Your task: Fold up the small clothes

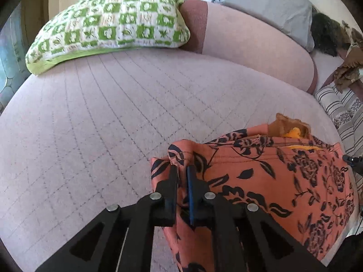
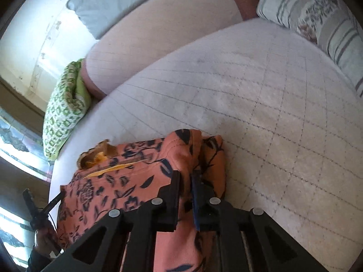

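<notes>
On the quilted sofa seat (image 1: pixel 102 117), toward 5 o'clock in the left wrist view, lies the orange garment (image 1: pixel 283 181) with a dark floral print. The left gripper (image 1: pixel 182 170) is nearly closed and pinches a bunched corner of the garment between its fingers. The cloth hangs down between the two black arms of the tool. A brown and yellow piece of fabric (image 1: pixel 288 129) shows just beyond the far edge of the garment.

Right wrist view: the right gripper (image 2: pixel 186 176) is likewise narrow and clamps the opposite corner of the garment (image 2: pixel 127 181), which sits at 7 o'clock on the seat (image 2: pixel 272 113). The left gripper (image 2: pixel 43 208) appears at 8 o'clock, touching the garment's edge.

Surroundings: a green-and-white checked cushion (image 1: pixel 113 25) rests at 11 o'clock in the left view, against the pink backrest (image 1: pixel 249 43). A grey cushion (image 1: pixel 272 6) lies at 1 o'clock. A striped cushion (image 2: pixel 317 18) sits at 1 o'clock in the right view, well apart from the garment.
</notes>
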The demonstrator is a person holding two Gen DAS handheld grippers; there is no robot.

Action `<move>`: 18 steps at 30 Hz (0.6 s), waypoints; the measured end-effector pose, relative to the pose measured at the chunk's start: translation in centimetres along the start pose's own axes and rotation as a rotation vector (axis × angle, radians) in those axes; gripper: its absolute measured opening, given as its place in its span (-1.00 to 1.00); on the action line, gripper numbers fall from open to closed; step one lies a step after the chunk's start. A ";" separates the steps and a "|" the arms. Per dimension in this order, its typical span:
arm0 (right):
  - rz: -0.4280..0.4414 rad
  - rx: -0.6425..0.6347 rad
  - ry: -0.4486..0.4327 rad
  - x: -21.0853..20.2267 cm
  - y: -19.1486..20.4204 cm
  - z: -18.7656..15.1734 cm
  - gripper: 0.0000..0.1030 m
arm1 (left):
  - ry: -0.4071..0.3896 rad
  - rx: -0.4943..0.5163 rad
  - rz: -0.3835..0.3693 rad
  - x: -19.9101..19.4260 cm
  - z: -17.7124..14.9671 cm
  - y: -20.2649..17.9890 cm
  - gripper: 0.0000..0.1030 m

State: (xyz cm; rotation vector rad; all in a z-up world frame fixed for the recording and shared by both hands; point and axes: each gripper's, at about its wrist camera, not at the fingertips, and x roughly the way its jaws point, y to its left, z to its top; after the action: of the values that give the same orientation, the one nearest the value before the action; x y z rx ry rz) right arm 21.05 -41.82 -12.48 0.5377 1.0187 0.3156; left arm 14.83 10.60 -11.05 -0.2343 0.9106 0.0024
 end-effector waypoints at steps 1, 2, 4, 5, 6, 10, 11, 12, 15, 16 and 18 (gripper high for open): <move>0.001 -0.006 0.010 -0.2 0.3 -0.2 -0.74 | -0.018 0.009 -0.006 -1.0 -0.2 -0.3 -0.88; -0.007 -0.009 0.022 -0.2 0.4 -0.4 -0.74 | -0.033 0.021 -0.005 -1.9 -0.4 -0.8 -0.88; -0.010 -0.001 0.022 -1.0 0.3 -1.4 -0.74 | -0.061 0.042 -0.017 -4.2 -1.0 -1.3 -0.88; -0.010 -0.008 0.022 -1.6 0.4 -2.2 -0.74 | -0.078 0.052 -0.024 -5.5 -1.6 -1.6 -0.85; -0.020 -0.015 0.024 -2.1 0.5 -3.0 -0.74 | -0.085 0.061 -0.028 -6.4 -2.1 -1.8 -0.81; -0.038 -0.059 0.059 -4.1 0.7 -6.8 -0.74 | -0.095 0.108 -0.056 -9.0 -4.6 -3.1 -0.53; -0.051 -0.083 0.065 -4.4 0.9 -7.6 -0.74 | -0.091 0.117 -0.052 -9.0 -5.0 -3.5 -0.43; -0.060 -0.098 0.072 -4.4 1.0 -8.1 -0.74 | -0.088 0.127 -0.058 -8.9 -5.7 -3.9 -0.43; -0.034 -0.084 0.108 -4.5 0.7 -8.6 -0.72 | -0.056 0.118 -0.063 -8.4 -6.3 -4.7 -0.43; -0.032 -0.100 0.099 -5.0 1.2 -8.6 -0.76 | -0.063 0.106 -0.080 -8.5 -6.5 -4.8 -0.43; -0.055 -0.125 0.082 -6.0 1.8 -8.8 -0.79 | -0.074 0.111 -0.090 -8.5 -6.9 -5.4 -0.21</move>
State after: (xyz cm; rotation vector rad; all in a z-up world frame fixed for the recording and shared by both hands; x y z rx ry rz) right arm 10.42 -40.86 -10.82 0.3856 1.0837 0.3527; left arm 4.76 4.79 -7.36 -0.1707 0.8229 -0.1213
